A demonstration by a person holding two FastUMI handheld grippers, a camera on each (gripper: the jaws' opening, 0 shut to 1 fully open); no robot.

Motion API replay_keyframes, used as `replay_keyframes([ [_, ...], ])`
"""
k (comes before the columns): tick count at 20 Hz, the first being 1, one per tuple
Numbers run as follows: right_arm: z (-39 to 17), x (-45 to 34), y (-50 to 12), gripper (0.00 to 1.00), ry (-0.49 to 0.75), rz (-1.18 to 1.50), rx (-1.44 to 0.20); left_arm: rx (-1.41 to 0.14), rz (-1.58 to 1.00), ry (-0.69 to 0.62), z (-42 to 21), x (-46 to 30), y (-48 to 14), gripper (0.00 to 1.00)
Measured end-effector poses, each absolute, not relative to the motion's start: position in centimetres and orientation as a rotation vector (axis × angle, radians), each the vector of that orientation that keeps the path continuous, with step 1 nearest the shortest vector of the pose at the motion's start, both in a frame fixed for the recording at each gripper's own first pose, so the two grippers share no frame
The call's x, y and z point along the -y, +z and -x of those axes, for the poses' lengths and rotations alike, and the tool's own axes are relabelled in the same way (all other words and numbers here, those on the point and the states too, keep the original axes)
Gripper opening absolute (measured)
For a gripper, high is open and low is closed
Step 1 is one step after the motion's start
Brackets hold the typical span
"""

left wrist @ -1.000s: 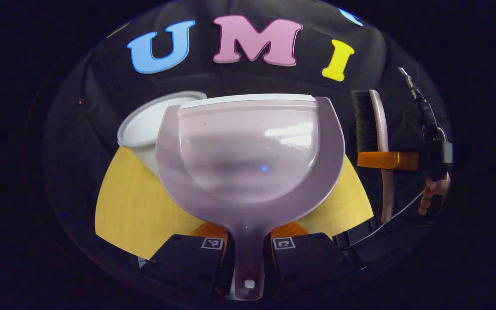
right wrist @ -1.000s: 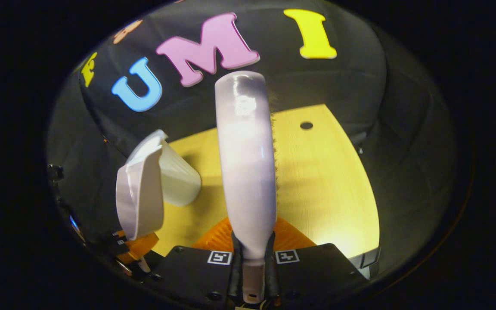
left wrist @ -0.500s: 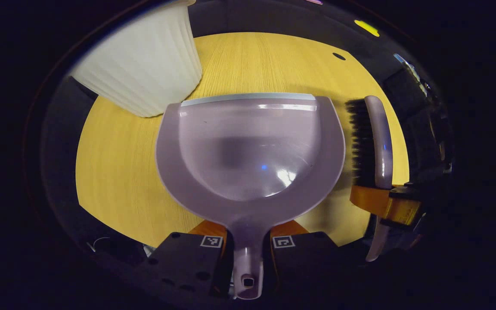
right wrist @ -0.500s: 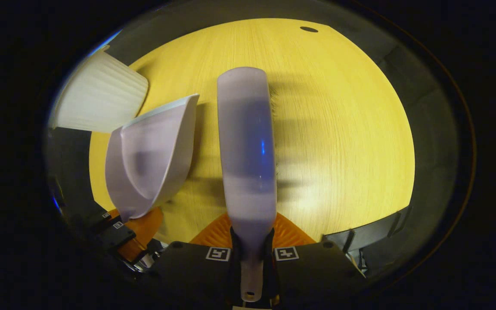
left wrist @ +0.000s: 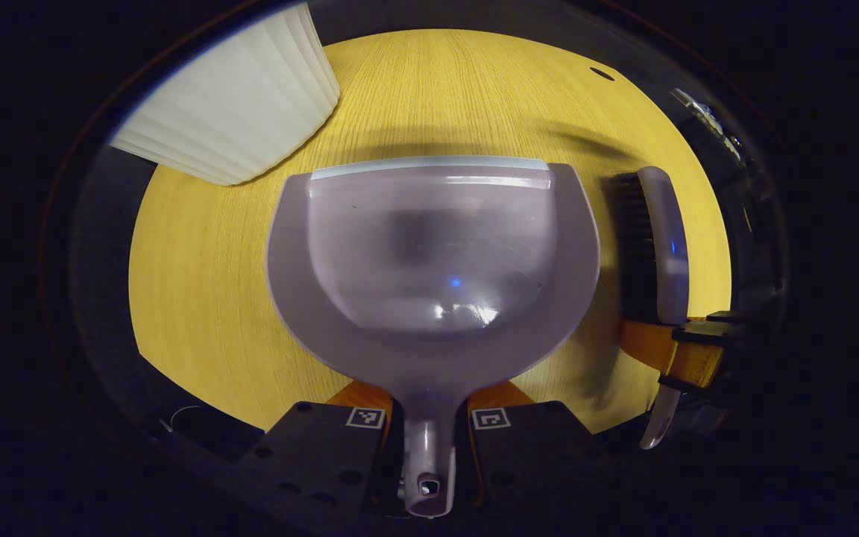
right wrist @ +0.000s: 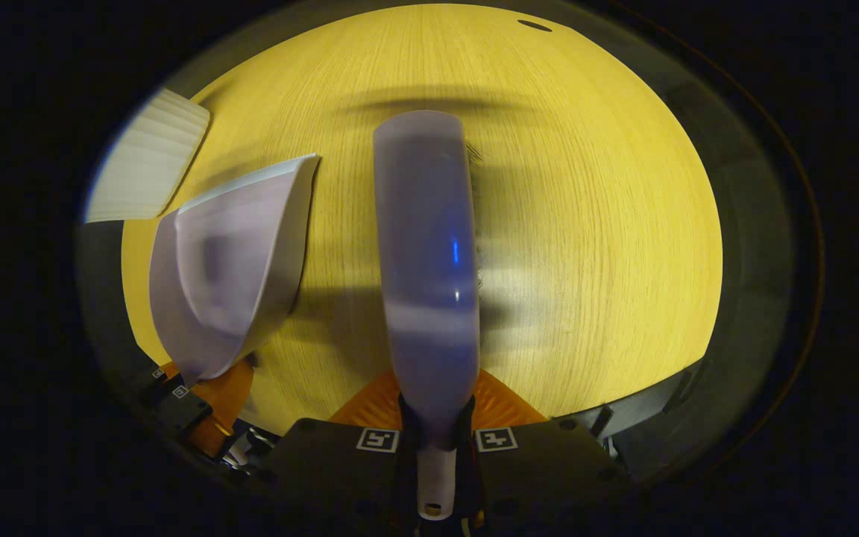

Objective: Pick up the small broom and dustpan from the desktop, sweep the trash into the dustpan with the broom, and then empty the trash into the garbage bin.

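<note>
Holding the dustpan (left wrist: 429, 261) by its narrow handle, our left gripper (left wrist: 428, 440) had both fingers closed on that stem, so the pan stood out ahead of the camera with its open front edge pointing away over the wooden desktop (left wrist: 198, 298). The scoop looked empty; we could see no trash in it or on the wood. In our judgement the pan was kept level and low like this either to set it back down or to begin another sweep.

Our right gripper (right wrist: 435, 447) likewise clamped the handle of the small broom (right wrist: 426, 261), its back towards the camera and its bristles turned to the side. Both tools were held side by side, near each other, angled down at the desk.

Farther off, to the left, stood the ribbed white garbage bin (left wrist: 236, 112), well apart from the broom.
</note>
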State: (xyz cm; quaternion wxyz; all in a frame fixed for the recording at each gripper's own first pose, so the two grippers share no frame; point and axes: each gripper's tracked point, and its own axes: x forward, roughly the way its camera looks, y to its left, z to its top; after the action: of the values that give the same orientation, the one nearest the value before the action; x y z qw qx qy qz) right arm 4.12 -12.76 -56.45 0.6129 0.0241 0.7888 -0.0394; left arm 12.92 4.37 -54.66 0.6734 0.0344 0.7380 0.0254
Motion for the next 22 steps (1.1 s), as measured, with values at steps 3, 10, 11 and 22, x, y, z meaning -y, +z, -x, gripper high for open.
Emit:
replay_keyframes([
  [3, -3.8, 12.6, -56.8, 0.27, -0.096, -0.066, -1.837, -1.675, -0.086, 0.049, -13.0, -4.5, -54.4, 0.27],
  [10, -3.2, 12.3, -56.7, 0.63, -0.088, -0.071, -1.865, -1.738, -0.101, 0.053, -12.2, -4.5, -53.8, 0.73],
  [11, -3.3, 12.2, -56.4, 0.82, -0.089, -0.079, -1.864, -1.738, -0.098, 0.049, -12.1, -4.4, -53.9, 0.88],
  [22, -6.0, 12.8, -47.1, 0.99, -0.032, -0.139, -1.552, -1.434, -0.063, -0.028, -10.8, -2.8, -46.2, 0.88],
])
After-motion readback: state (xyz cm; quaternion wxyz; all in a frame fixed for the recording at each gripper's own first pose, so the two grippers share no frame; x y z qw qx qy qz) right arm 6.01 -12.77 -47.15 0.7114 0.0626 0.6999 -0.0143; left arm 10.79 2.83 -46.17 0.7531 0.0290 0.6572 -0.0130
